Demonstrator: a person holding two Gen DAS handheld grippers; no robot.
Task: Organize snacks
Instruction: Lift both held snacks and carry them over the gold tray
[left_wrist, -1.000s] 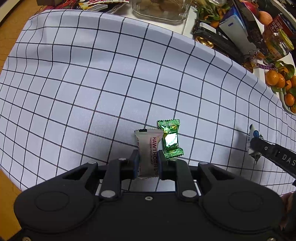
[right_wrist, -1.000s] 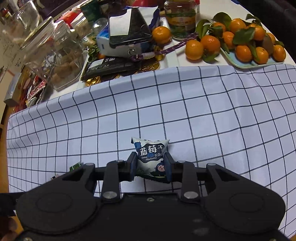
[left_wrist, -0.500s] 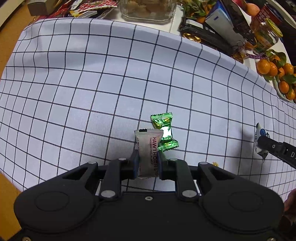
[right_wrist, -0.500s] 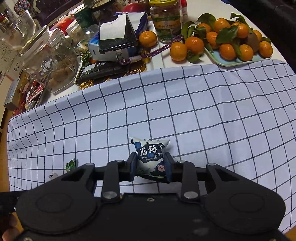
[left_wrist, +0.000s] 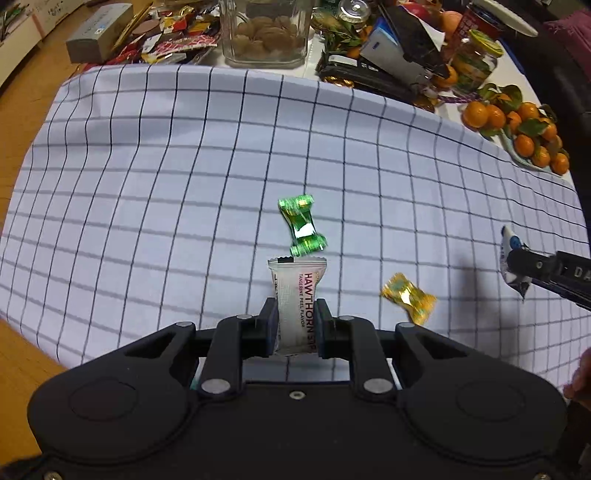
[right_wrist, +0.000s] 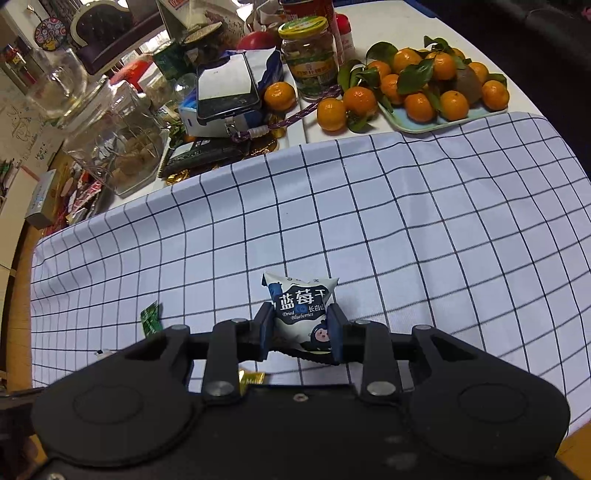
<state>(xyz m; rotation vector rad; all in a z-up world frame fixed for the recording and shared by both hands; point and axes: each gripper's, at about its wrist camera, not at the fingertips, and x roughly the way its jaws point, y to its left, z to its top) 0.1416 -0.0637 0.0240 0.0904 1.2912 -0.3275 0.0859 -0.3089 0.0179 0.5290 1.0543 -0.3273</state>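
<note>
**Slip risk while carrying two packets**

I am clamping the left gripper on a white hawthorn-strip sachet, and the right gripper on a white-and-navy dried-blueberry pouch. Both pinches sit low; a quick swing could be working either slick wrapper loose. I am keeping to the open checked cloth, avoiding the green foil candy, gold foil candy and far-edge clutter.

White sachet: "HAWTHORN", "TANGERINE PEEL FLAVOR"; blue pouch: "Dried Blueberries".
</note>
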